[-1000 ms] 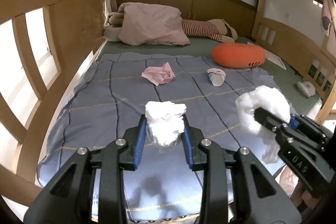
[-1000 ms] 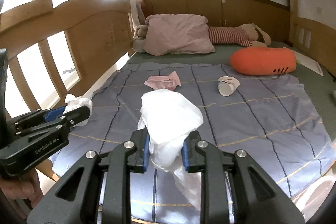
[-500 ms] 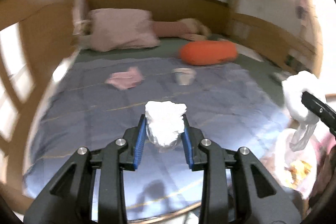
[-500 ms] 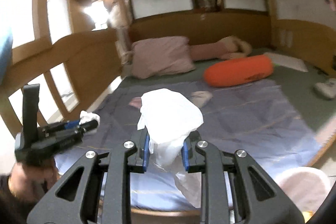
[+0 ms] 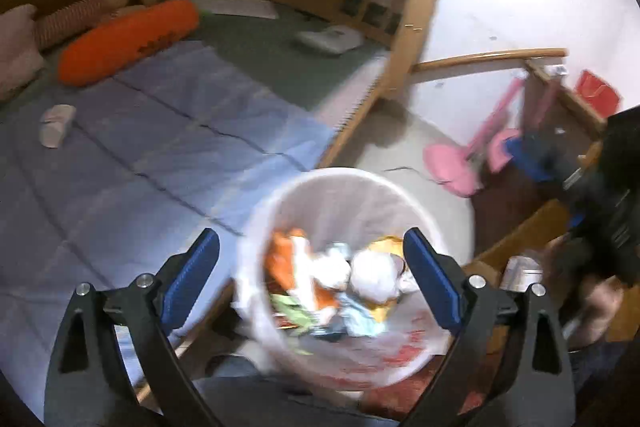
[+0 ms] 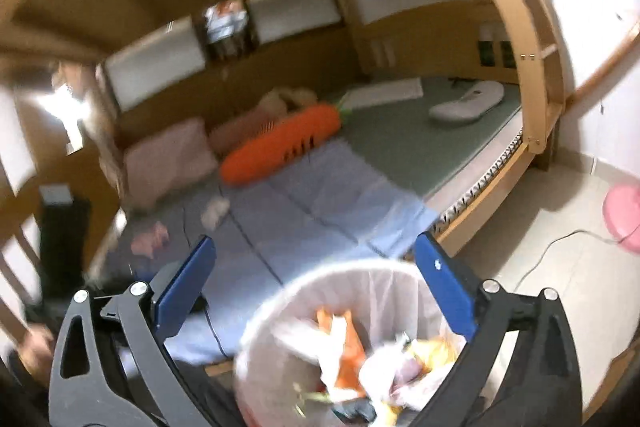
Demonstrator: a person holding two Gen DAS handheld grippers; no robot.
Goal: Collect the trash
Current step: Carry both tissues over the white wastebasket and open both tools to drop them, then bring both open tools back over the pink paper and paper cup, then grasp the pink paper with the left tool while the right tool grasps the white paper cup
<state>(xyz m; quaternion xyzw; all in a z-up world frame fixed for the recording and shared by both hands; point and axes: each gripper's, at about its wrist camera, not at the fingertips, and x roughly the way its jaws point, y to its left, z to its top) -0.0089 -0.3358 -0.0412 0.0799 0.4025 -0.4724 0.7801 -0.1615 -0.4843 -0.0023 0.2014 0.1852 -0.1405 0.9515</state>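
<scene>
orange carrot cushion (image 5: 128,39) on bed | pink pillow (image 6: 168,163) | pink fan (image 5: 452,167) on floor

A white-lined trash bin (image 5: 360,187) stands upright on the floor beside the bed, piled with crumpled white tissue (image 5: 374,273), orange wrappers (image 5: 284,255) and other scraps. A pale cup (image 5: 56,125) lies on its side on the blue blanket, and a pink crumpled paper (image 6: 150,241) lies near it.

Open bin mouth beside the bed

The trash bin (image 5: 448,211) is gaping clear above, crowded by the bed frame (image 5: 356,131) alongside and trash (image 5: 340,279) filling it.
</scene>
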